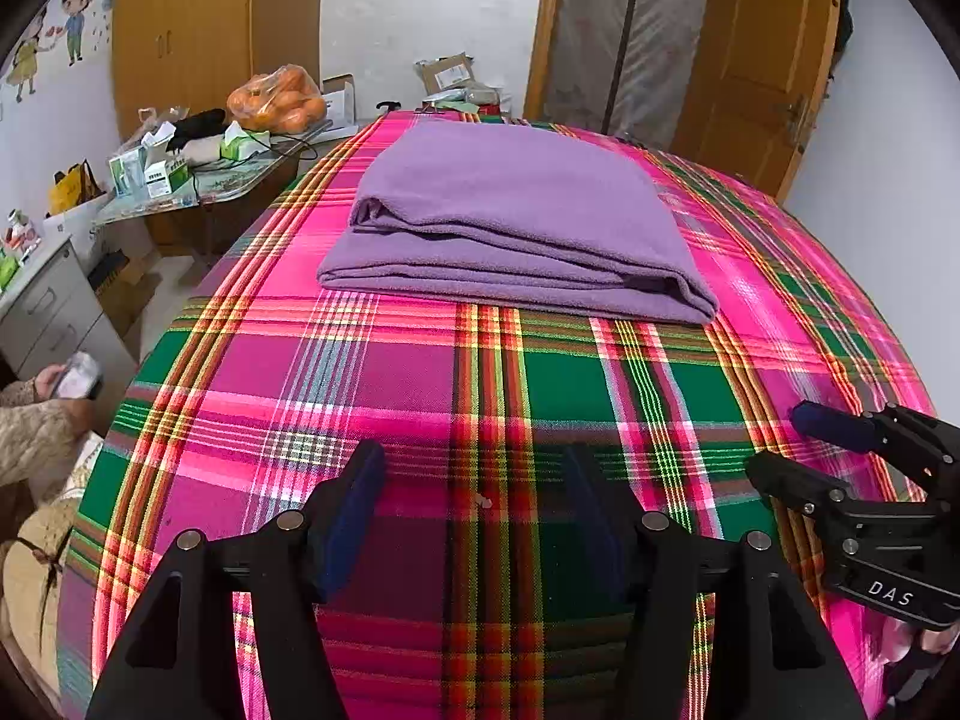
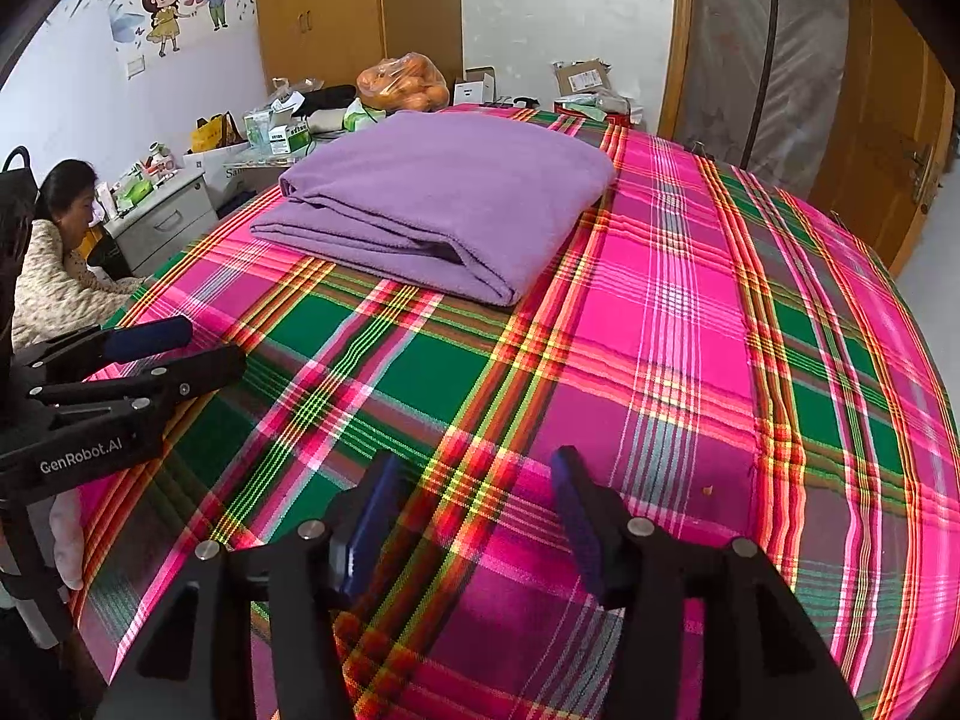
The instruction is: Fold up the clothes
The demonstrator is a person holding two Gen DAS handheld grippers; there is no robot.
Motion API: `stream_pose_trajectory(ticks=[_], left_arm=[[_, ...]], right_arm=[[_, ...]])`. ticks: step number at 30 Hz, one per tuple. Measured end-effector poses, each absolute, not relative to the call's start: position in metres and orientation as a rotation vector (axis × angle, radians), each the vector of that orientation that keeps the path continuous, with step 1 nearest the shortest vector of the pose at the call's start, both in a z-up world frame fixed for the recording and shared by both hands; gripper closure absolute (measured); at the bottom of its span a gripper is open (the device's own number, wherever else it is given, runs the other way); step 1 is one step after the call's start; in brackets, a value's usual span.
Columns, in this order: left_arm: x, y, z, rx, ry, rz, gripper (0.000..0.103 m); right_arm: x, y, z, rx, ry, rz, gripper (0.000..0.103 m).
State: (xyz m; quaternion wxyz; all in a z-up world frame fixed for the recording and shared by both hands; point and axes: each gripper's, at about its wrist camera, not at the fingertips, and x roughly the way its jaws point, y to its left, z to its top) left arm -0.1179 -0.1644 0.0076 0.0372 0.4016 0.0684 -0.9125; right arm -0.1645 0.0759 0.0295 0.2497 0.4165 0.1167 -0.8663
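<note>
A purple cloth (image 1: 516,222) lies folded into a thick rectangle on the far half of the plaid-covered surface (image 1: 420,372); the right wrist view shows the same purple cloth (image 2: 444,204) at upper left. My left gripper (image 1: 477,468) hovers over the bare plaid, well short of the cloth, open with nothing between its blue pads. My right gripper (image 2: 474,477) also stands open and empty above the plaid. Each gripper shows in the other's view: the right gripper (image 1: 804,438) at the right edge, the left gripper (image 2: 204,342) at the left edge.
A side table (image 1: 240,180) at the far left carries a bag of oranges (image 1: 279,99), boxes and tissue packs. A grey drawer unit (image 1: 54,306) stands beside it. A seated person (image 2: 54,276) is at the left. Wooden doors (image 1: 762,60) and cardboard boxes (image 1: 447,72) stand beyond.
</note>
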Motion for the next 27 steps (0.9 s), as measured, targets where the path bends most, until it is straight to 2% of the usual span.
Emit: stream_pose_trajectory(ticks=[27], left_arm=[[-0.120,-0.154,0.005,1.260,0.090,-2.787,0.033]], right_arm=[[-0.164,0.074,0.029,1.134,0.319,-2.356,0.048]])
